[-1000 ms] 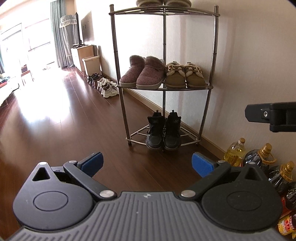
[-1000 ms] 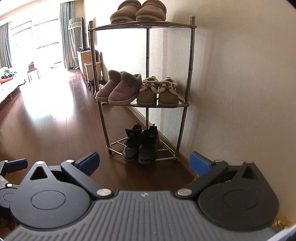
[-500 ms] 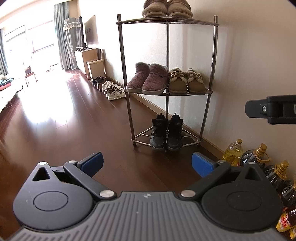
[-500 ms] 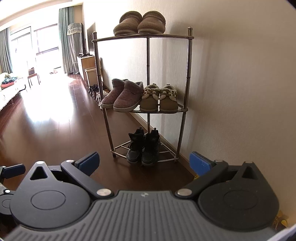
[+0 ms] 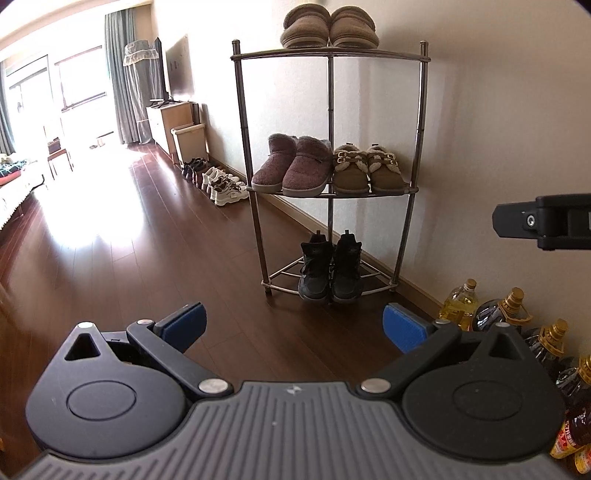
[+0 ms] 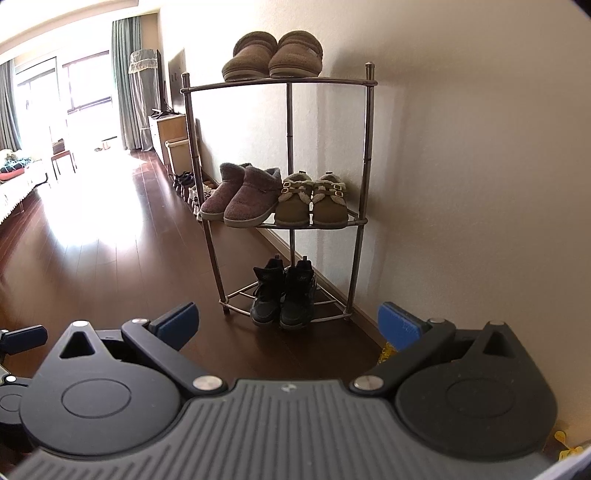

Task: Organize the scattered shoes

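Nearest, the left tool (image 5: 294,325) and the right tool (image 6: 288,325) are held with fingers spread wide apart and nothing gripped, above the wooden floor (image 5: 147,258). Beyond them, a metal corner rack (image 5: 328,192) is seen against the wall: black sneakers (image 5: 330,271) on the bottom tier, purple boots (image 5: 291,168) beside tan fleece shoes (image 5: 367,170) in the middle, brown slippers (image 5: 328,26) on top. Farther along the wall, more shoes (image 5: 218,181) are lined up on the floor.

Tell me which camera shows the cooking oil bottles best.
The left wrist view: several cooking oil bottles stand along the wall right of the shoe rack. The right wrist view shows only a yellow scrap behind the right tool's finger pad.
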Demonstrator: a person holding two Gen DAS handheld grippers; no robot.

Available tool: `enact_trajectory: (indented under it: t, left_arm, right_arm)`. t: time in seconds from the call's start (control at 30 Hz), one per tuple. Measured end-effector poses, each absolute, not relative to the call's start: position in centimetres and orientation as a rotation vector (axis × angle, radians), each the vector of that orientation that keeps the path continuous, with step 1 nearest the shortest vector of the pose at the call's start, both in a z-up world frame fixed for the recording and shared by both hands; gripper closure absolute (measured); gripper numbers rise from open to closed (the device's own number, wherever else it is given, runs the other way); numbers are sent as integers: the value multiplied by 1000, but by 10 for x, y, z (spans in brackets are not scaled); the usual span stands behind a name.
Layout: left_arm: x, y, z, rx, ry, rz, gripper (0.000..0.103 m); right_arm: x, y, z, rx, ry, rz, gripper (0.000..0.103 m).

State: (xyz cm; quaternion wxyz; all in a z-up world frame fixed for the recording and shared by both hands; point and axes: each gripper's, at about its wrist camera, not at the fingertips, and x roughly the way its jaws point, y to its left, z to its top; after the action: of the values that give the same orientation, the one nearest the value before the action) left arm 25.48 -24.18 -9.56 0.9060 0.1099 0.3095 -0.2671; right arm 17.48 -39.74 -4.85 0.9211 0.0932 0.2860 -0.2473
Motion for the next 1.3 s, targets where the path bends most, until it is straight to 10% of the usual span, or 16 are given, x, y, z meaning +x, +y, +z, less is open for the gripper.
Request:
enact_trajectory:
  t: [1.3]
  left_arm:
    - [225, -249, -61, 215, 617, -602, 0]
  right_arm:
    - [159, -396, -11, 175, 559, -514, 1]
